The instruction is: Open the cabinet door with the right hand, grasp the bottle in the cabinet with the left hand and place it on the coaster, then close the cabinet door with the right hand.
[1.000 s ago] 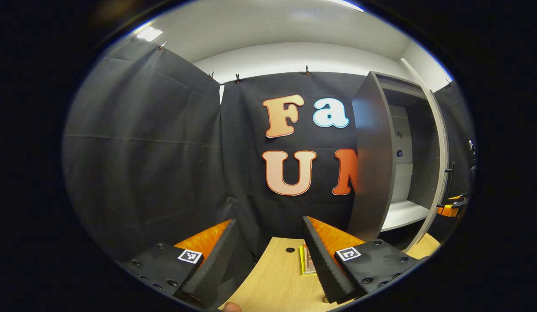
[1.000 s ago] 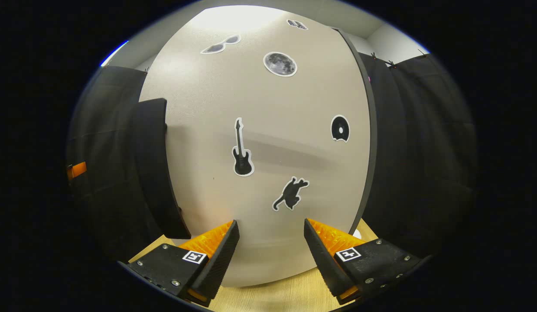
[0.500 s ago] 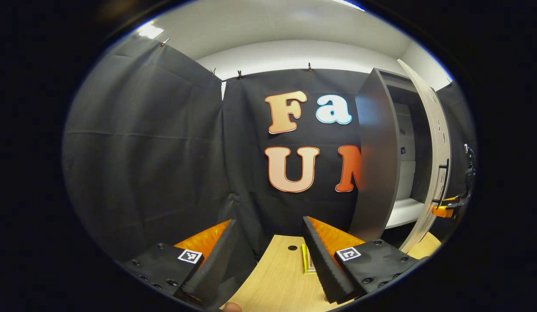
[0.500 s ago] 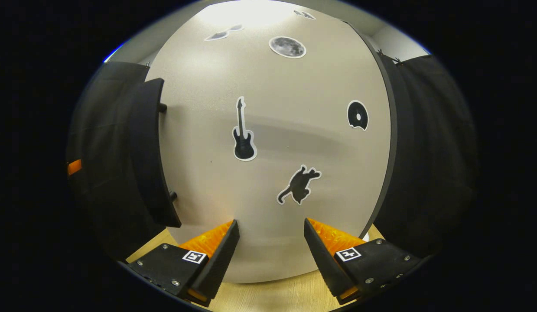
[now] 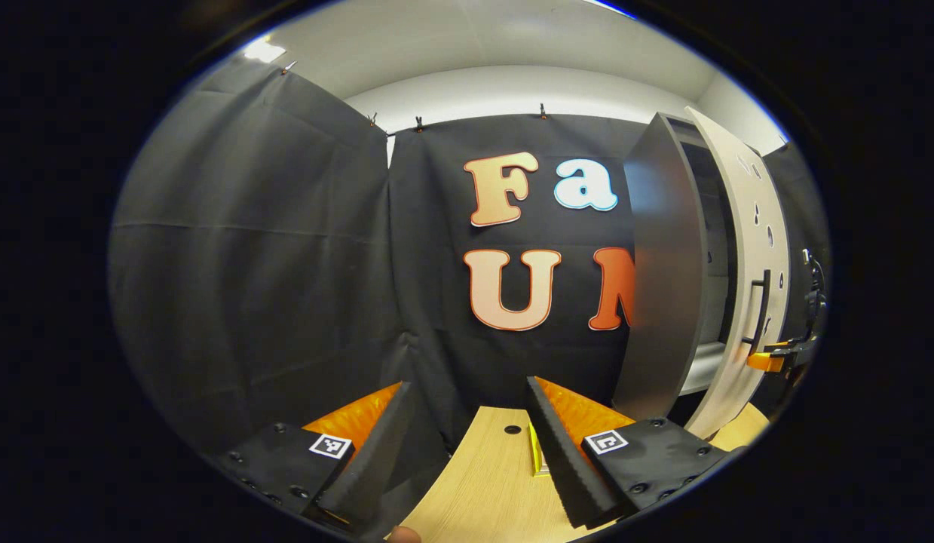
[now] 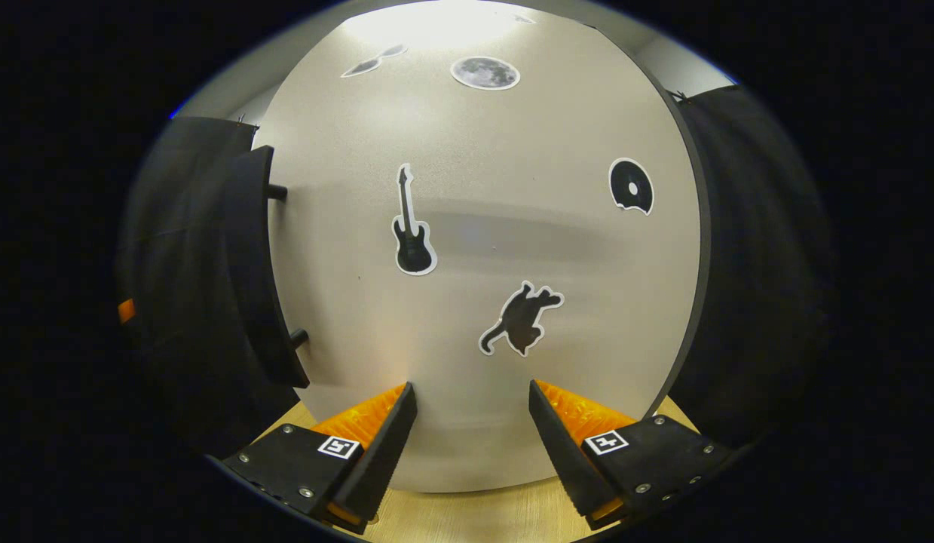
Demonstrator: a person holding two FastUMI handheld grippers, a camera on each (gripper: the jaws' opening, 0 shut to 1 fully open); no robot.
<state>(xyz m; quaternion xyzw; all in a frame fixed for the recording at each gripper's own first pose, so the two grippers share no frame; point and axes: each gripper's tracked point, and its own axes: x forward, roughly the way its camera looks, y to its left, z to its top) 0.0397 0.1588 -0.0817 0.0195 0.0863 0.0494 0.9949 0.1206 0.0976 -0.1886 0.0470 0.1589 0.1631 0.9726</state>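
1. Right gripper view sits close to the cabinet door (image 6: 482, 249), whose pale stickered face spreads across the picture; the door is the thing in hand, and it looks nearly swung shut. The right gripper (image 6: 473, 422) hangs just before the door's lower part with its fingers spread apart and nothing between them. Whether the tips touch the panel, I cannot tell.

2. From the left gripper view the same door (image 5: 745, 249) stands at a narrow angle to the cabinet (image 5: 659, 271), with a slim gap between them. The dark bar handle (image 5: 759, 309) is on the door's outer face, and the right gripper (image 5: 772, 356) shows just below it.

3. What could go wrong: with open fingers pushing on a flat panel, the tips may slide across the smooth face. The door could stop short of the frame, or it could bang shut if the push comes too hard.

4. A second risk, I judge: a fingertip could stray towards the handle (image 6: 255, 264) and catch behind the bar, tugging the door back open.

5. The left gripper (image 5: 467, 445) hovers well apart from the cabinet over the wooden table (image 5: 482, 483), its fingers apart and empty. A yellowish flat thing (image 5: 537, 452) lies on the table beside its right-hand finger; it may be the coaster, but I cannot be sure.
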